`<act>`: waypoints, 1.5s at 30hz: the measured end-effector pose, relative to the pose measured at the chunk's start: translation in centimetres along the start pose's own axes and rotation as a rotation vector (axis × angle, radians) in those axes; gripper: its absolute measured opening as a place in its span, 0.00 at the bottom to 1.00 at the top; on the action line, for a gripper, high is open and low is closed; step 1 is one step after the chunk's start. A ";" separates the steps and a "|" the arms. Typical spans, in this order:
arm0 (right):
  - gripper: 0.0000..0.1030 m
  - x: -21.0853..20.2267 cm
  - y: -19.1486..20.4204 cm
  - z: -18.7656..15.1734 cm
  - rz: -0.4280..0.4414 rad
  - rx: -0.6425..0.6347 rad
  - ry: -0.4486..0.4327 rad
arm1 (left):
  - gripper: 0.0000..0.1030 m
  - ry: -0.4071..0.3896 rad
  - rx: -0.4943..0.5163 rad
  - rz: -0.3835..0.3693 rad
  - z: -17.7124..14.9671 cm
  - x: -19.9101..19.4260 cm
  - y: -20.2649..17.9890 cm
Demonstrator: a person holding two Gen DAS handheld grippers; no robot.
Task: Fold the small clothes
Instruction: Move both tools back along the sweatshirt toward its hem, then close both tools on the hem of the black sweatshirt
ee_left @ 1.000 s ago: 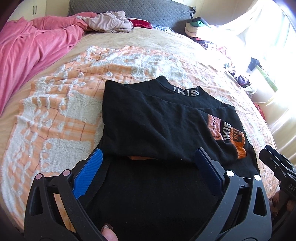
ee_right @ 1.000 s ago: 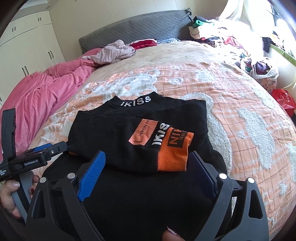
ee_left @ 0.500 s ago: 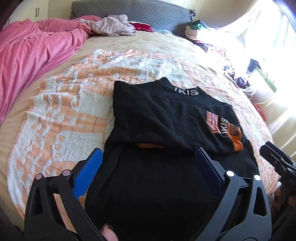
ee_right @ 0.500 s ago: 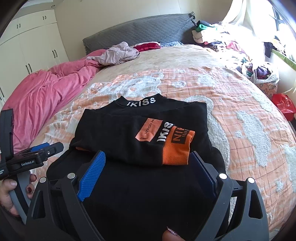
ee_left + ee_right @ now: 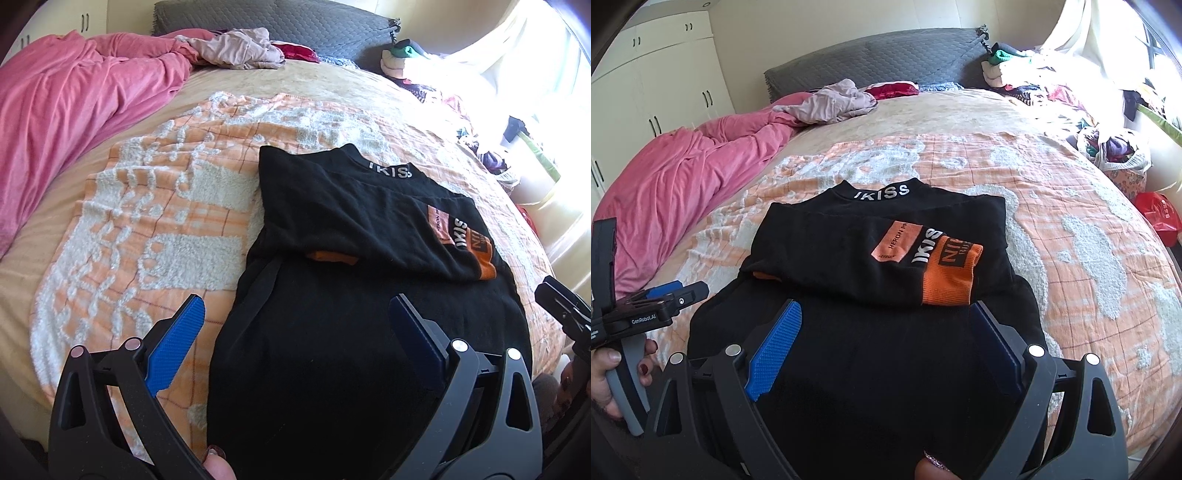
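Bedding fills both views: a wide bed (image 5: 960, 110) with a beige cover, and spread across its middle an orange-and-white checked blanket (image 5: 159, 221) with fluffy white patches. A rumpled pink duvet (image 5: 74, 110) is heaped along the bed's left side, reaching toward the grey quilted headboard (image 5: 879, 59), where a pale mauve garment (image 5: 834, 101) lies crumpled beside something red. White wardrobe doors (image 5: 646, 85) stand behind the duvet, and loose clothes (image 5: 1034, 81) are piled in the bright far right corner. On the blanket, toward its near edge, lies the black top (image 5: 351, 314), flat, with its sleeves folded across the chest; the collar, lettered IKISS, points toward the headboard, and an orange cuff (image 5: 951, 277) with black print rests on the upper fold. The left gripper (image 5: 295, 325) hangs over the top's near left part, its blue-padded jaws spread wide with nothing between them, one pad above the blanket and the other above black cloth. The right gripper (image 5: 886, 332) hangs over the near hem just below the cuff, jaws likewise spread wide and empty. A hand (image 5: 613, 373) with painted nails grips the left tool's handle.
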State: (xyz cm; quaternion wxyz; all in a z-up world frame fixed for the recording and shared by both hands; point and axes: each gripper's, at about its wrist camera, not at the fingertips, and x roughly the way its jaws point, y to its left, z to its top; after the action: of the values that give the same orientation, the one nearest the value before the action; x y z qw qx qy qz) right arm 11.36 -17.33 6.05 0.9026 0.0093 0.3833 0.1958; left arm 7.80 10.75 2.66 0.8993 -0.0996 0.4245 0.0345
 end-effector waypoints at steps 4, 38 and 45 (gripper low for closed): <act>0.88 -0.5 0.0 -0.7 0.003 -0.003 0.005 | 0.91 0.011 -0.009 0.007 -0.9 -0.3 0.8; 0.88 -3.3 -4.4 -8.5 -0.060 0.041 0.082 | 0.73 0.115 -0.051 -0.086 -10.0 -2.1 4.7; 0.88 -4.2 -5.9 -10.0 -0.079 0.057 0.109 | 0.59 0.157 -0.059 -0.111 -11.3 -1.6 4.9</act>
State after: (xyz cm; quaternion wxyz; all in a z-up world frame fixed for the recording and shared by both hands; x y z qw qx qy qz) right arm 3.76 -25.67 0.89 0.8868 0.0091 0.4372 0.1495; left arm -2.45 13.21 -3.83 0.8603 -0.1519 0.4865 -0.0107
